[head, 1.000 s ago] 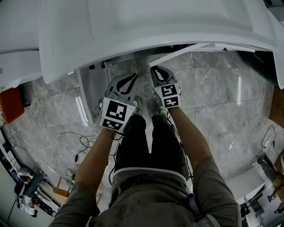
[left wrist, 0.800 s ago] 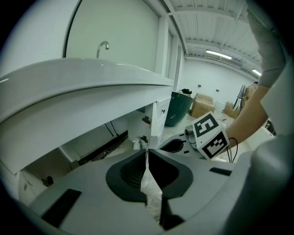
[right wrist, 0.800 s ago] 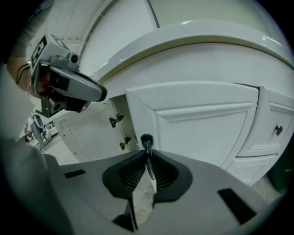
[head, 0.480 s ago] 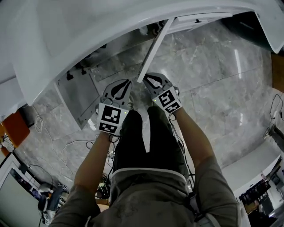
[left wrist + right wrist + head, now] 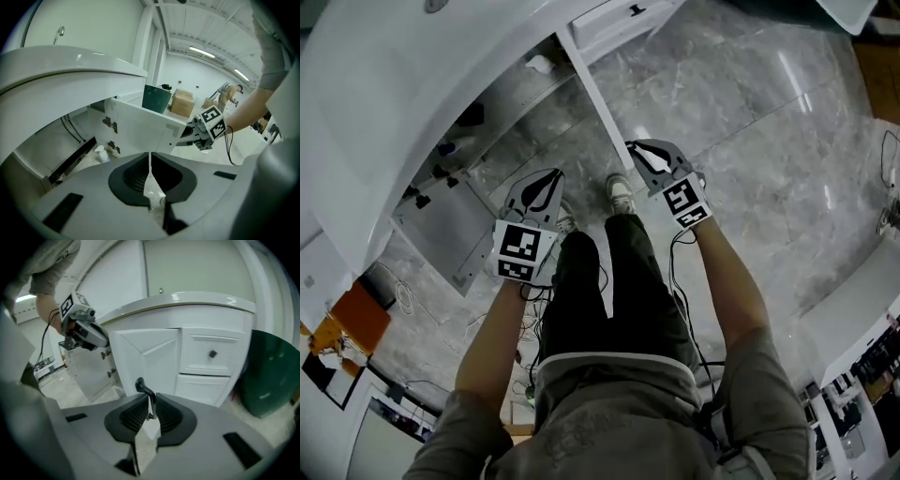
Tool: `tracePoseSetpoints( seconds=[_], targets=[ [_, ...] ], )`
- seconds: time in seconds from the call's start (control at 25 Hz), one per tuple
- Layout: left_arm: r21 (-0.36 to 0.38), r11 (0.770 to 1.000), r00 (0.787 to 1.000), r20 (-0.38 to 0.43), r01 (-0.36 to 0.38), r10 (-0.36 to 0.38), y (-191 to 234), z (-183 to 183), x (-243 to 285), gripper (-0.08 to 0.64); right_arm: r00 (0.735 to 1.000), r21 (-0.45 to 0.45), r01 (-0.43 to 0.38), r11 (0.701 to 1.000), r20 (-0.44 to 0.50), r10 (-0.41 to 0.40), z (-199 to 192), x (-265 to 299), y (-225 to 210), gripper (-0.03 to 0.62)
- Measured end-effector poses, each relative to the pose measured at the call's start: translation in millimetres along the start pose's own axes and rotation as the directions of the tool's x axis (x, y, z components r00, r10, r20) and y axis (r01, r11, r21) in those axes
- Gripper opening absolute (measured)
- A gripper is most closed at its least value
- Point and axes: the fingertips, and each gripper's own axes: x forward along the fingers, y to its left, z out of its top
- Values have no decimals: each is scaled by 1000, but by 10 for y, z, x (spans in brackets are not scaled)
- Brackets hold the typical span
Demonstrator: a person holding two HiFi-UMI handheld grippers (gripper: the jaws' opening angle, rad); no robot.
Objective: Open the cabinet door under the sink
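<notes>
Cabinet door (image 5: 598,103) under sink: swung well out. Right hand-held gripper (image 5: 636,150) clamped on its handle (image 5: 140,384); left hand-held gripper (image 5: 150,164) closed, empty. I'd follow the hinge arc, not pull straight.

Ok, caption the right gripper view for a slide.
Right gripper shut on the dark metal handle of the opened white cabinet door beneath the sink.

Under the sink (image 5: 422,84): left cabinet door (image 5: 441,230) swung out leftward, right cabinet door (image 5: 595,103) jutting forward, its handle (image 5: 140,385) between the right tongs (image 5: 149,404). Behind the doors, inside, a spray bottle (image 5: 100,152); right of them drawers (image 5: 211,355), then a bin (image 5: 269,376).
</notes>
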Motion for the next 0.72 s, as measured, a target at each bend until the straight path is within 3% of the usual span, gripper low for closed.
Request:
tracePoseSetpoints(
  seconds=[0.12, 0.2, 0.52, 0.72],
  targets=[
    [8, 999, 999, -2, 42, -42, -138, 81, 115, 29, 987, 196, 158, 968, -16, -158, -105, -324, -521, 46],
    [20, 998, 998, -4, 57, -57, -193, 127, 145, 31, 979, 308, 199, 930, -13, -205, -144, -497, -688, 48],
    [-21, 1000, 1000, 9, 17, -17, -83, 317, 124, 29, 959, 287, 283, 915, -108, -263, -227, -607, -593, 48],
    [-38, 999, 999, 39, -2, 3, -9, 456, 30, 29, 936, 297, 353, 888, -134, -327, 87, -776, -703, 46]
  ],
)
